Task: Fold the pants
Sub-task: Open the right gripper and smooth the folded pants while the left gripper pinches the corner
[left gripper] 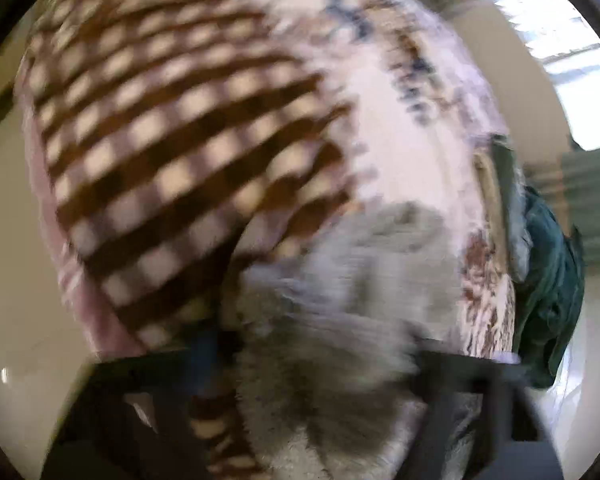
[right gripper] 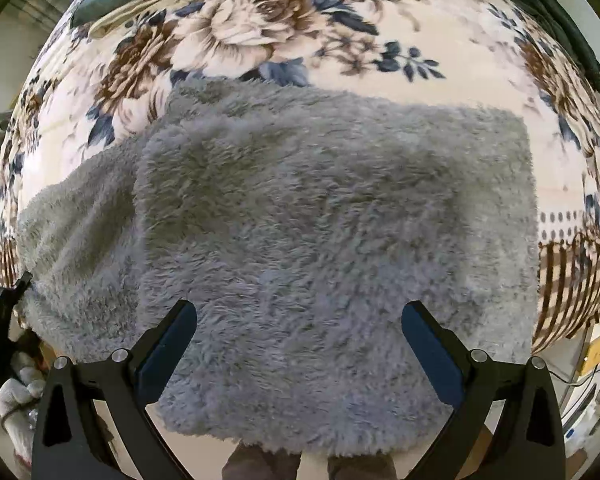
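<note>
The grey fluffy pants [right gripper: 300,224] lie folded on a floral blanket [right gripper: 260,28] and hang over its near edge. My right gripper [right gripper: 299,316] is open, hovering over the near part of the pants with nothing between its fingers. In the blurred left wrist view the grey pants [left gripper: 340,280] fill the space between the fingers of my left gripper [left gripper: 320,360]; the jaws stand wide apart, and a grip cannot be made out. The left gripper also shows at the left edge of the right wrist view [right gripper: 4,312], at the pants' left end, held by a gloved hand [right gripper: 20,396].
The blanket has a brown checked border [left gripper: 160,152] [right gripper: 576,280]. Dark green cloth [left gripper: 548,288] lies at the blanket's edge; more dark cloth [right gripper: 540,4] lies at the far corners. Pale floor [left gripper: 16,280] lies beyond the bed.
</note>
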The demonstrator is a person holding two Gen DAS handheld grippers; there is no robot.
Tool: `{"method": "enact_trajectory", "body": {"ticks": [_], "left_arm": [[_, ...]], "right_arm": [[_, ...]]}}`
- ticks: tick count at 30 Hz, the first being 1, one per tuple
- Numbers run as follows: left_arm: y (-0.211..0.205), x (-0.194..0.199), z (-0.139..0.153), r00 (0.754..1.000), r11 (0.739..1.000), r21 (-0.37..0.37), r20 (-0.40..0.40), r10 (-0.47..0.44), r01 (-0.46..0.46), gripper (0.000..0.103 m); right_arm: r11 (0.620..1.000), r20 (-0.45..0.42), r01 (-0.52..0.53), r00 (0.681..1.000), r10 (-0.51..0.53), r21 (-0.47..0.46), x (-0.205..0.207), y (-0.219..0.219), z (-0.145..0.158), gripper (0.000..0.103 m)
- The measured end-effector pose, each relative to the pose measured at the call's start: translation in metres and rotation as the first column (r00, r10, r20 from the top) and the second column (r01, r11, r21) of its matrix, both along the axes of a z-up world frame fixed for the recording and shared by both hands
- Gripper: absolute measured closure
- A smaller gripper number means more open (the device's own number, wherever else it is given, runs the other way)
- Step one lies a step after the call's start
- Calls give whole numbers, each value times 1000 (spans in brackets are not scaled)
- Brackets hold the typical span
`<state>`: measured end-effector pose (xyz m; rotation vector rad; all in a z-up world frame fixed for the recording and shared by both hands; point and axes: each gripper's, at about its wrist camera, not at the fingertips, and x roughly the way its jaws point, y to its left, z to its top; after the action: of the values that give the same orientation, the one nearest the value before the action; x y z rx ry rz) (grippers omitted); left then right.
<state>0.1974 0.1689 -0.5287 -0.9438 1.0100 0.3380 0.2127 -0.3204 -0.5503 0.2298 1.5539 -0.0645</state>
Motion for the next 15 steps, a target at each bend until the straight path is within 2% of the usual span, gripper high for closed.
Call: {"method": "enact_trajectory", "body": {"ticks": [2,8,11,14,15], "left_arm": [[-8,-4,15,998,998,62,58,-37,34,68],[-27,-16,56,984,984,163,145,-99,74,71],[-31,-17,66,982,976,195,138,-129,101,68],[-27,-10,57,990,983,163,91,-106,90,64],[-28,-5,53,991,983,156,84,-106,92,57]], "right_arm": [[1000,-7,-6,1000,6,5,0,6,-4,0],[999,3,-5,1000,5,35,-4,9,-8,0],[999,-1,1,1000,-1,54,-7,0,-8,0],[998,-21,12,1000,-10,68,-8,-13,-10,0],[997,-22,16,1000,-15,81,-7,-16,-10,0]]}}
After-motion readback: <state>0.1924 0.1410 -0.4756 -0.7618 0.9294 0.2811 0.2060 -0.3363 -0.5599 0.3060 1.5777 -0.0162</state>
